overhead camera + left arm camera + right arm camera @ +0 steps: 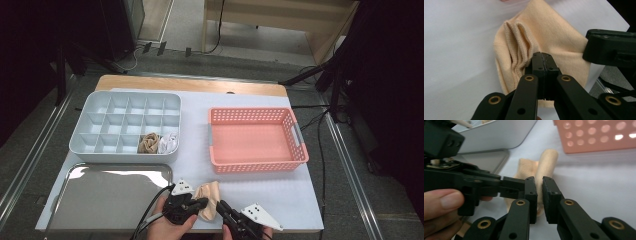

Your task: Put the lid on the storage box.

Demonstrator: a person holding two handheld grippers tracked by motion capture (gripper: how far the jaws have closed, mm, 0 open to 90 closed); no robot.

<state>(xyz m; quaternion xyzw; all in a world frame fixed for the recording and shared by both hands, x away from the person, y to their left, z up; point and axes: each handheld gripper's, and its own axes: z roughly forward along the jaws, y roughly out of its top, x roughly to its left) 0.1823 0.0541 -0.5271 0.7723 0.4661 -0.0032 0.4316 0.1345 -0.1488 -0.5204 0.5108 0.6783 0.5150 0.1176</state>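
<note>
A peach sock (pixel 210 196) lies folded on the white table cover near the front edge. My left gripper (pixel 203 201) comes at it from the left. In the left gripper view the left gripper (pixel 541 56) has its jaws pressed together on the sock (pixel 549 30) beside its ribbed cuff. My right gripper (pixel 222 204) reaches in from the lower right, and its jaws stand nearly closed. In the right gripper view the right gripper (pixel 539 181) pinches an upright fold of the sock (pixel 547 161). The two grippers' tips almost meet there.
A grey divided organizer (pixel 82 142) stands at back left, with a tan sock (pixel 148 143) and a white sock (pixel 168 143) in two front compartments. A pink basket (pixel 255 165) sits to the right. A metal tray (pixel 110 200) lies front left, close to the left hand.
</note>
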